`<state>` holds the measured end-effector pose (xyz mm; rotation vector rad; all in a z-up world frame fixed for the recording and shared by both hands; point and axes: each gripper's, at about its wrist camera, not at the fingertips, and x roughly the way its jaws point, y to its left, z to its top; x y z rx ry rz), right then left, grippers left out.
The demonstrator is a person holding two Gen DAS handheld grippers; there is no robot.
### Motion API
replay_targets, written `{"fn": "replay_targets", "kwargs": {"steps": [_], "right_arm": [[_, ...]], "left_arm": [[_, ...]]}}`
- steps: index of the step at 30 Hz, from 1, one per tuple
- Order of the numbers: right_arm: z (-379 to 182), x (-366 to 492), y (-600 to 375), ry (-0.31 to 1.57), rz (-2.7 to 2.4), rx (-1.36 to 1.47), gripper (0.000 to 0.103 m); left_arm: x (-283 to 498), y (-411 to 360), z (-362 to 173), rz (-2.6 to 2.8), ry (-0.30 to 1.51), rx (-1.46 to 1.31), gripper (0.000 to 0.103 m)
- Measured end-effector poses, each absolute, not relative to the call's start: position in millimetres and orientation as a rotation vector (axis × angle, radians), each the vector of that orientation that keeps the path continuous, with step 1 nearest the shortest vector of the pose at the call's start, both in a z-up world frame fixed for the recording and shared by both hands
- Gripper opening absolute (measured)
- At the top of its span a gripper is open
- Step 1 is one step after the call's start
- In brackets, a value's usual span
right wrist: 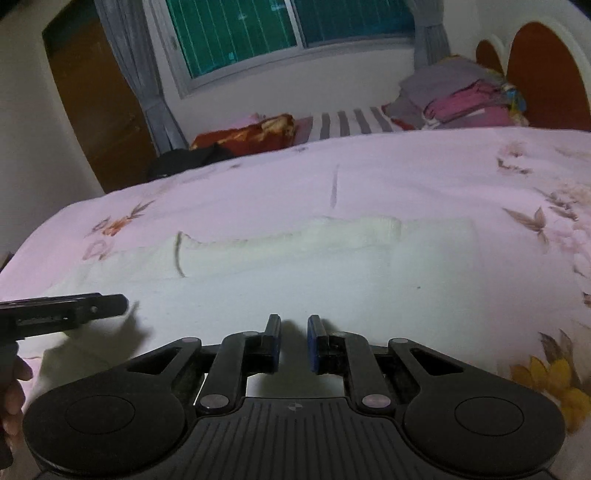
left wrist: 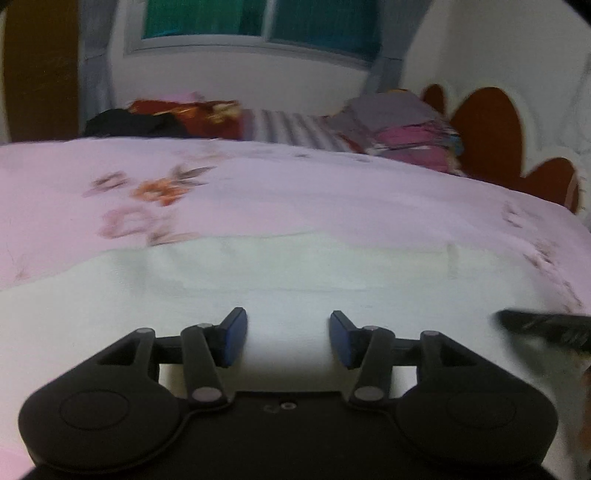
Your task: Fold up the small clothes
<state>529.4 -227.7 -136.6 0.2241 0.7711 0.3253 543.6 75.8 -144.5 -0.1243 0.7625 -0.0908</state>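
- White garment (right wrist: 295, 266) is lying flat on the pink floral bedsheet (right wrist: 406, 177), spread across the near half of the bed, partly folded: a ribbed band is showing along its far edge and a dark-trimmed edge on its left part.
- In the left wrist view the same garment (left wrist: 295, 269) is filling the foreground, its far edge running straight across the sheet (left wrist: 295, 192).
- Left gripper (left wrist: 288, 338) is hovering low over the near part of the garment, jaws standing wide apart with bare cloth showing between the blue pads (left wrist: 234, 338); nothing is held.
- From the right wrist view the left gripper (right wrist: 110, 304) is coming in side-on at the left edge; whether it is touching the cloth, I cannot tell.
- Right gripper (right wrist: 294, 343) is sitting over the near edge of the garment, jaws narrowed to a small gap, nothing visibly pinched between the pads (right wrist: 314, 343).
- Right gripper (left wrist: 546, 328) is appearing blurred at the right edge of the left view.
- Stack of folded clothes (right wrist: 461, 99), grey and pink, is sitting at the far right by the brown-and-white headboard (right wrist: 546, 70).
- Red patterned bundle (right wrist: 251, 134) and dark cloth (right wrist: 184, 158) are lying at the far left side of the bed.
- Window (right wrist: 288, 29) with grey curtains (right wrist: 147, 85) is on the far wall; brown door (right wrist: 92, 103) is left of it.
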Motion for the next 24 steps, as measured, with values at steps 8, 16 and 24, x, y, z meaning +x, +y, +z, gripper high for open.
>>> {"fn": "replay_targets", "kwargs": {"steps": [8, 16, 24], "right_arm": [[-139.4, 597.3, -311.8, 0.802, 0.035, 0.286, 0.010], [-125.4, 576.6, -296.5, 0.765, 0.067, 0.187, 0.010], [-129.9, 535.8, -288.7, 0.839, 0.064, 0.122, 0.010]], "left_arm": [[541.5, 90.6, -149.8, -0.099, 0.759, -0.126, 0.047], [541.3, 76.4, -132.5, -0.127, 0.717, -0.100, 0.049], [532.5, 61.7, -139.6, -0.061, 0.780, -0.071, 0.049]]}}
